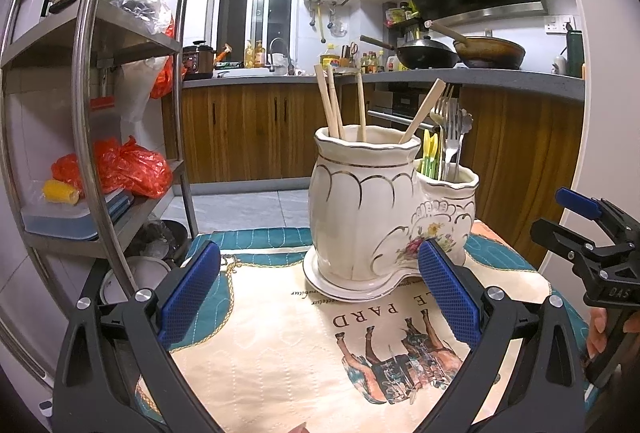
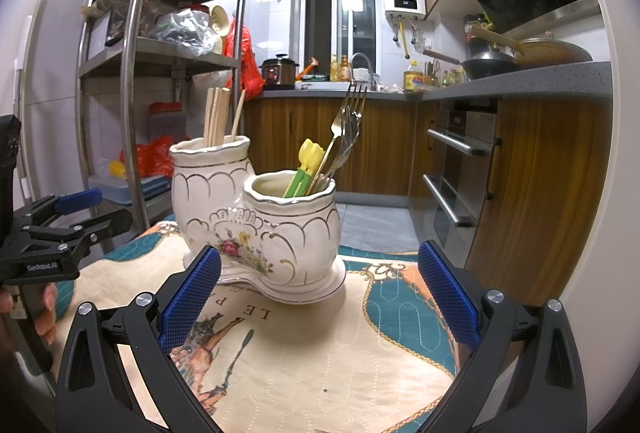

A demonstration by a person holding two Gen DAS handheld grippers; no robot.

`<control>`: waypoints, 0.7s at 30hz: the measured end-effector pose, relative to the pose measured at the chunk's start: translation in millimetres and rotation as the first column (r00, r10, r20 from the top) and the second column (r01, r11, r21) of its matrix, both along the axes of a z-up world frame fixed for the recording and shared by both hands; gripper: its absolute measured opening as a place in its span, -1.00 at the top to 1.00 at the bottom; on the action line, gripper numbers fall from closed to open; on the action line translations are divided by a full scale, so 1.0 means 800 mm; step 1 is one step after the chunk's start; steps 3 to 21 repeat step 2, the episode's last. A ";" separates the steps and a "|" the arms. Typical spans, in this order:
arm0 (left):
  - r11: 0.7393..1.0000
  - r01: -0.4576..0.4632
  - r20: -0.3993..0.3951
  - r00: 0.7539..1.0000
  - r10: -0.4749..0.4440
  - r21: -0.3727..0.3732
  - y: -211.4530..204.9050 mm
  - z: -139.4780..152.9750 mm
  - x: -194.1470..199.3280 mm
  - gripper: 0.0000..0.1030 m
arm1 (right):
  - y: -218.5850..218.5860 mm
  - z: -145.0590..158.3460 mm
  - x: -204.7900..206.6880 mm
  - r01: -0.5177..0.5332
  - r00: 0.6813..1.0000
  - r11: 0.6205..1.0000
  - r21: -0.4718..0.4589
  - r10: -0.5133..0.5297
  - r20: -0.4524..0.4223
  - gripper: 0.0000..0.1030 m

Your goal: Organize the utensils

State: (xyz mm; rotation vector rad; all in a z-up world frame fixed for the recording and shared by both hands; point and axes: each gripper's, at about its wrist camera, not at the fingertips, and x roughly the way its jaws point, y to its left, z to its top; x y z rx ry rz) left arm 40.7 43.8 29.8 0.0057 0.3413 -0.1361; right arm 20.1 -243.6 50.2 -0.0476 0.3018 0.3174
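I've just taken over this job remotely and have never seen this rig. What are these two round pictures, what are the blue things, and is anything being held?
No robot arm here: a person holds a handheld gripper in each hand, each carrying a fisheye camera. One picture looks along the left gripper, the other along the right gripper. The blue things are jaws' pads; both sets are open, holding nothing. On the printed quilted cloth stands a white two-pot ceramic holder: wooden chopsticks in the taller pot, metal forks and yellow-green plastic utensils in the lower one.

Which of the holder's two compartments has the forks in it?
The shorter compartment, which also holds yellow-green plastic utensils; the forks stand there. The taller compartment holds only wooden chopsticks.
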 end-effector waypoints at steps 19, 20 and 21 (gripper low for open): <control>1.000 -0.003 -0.001 1.000 0.003 0.000 0.000 0.000 0.000 -0.89 | 0.000 0.000 0.000 0.000 1.000 1.000 0.001 0.000 0.001 -0.90; 1.000 -0.003 -0.001 1.000 0.003 0.000 0.000 0.000 0.000 -0.89 | 0.000 0.000 0.000 0.000 1.000 1.000 0.001 0.000 0.001 -0.90; 1.000 -0.003 -0.001 1.000 0.003 0.000 0.000 0.000 0.000 -0.89 | 0.000 0.000 0.000 0.000 1.000 1.000 0.001 0.000 0.001 -0.90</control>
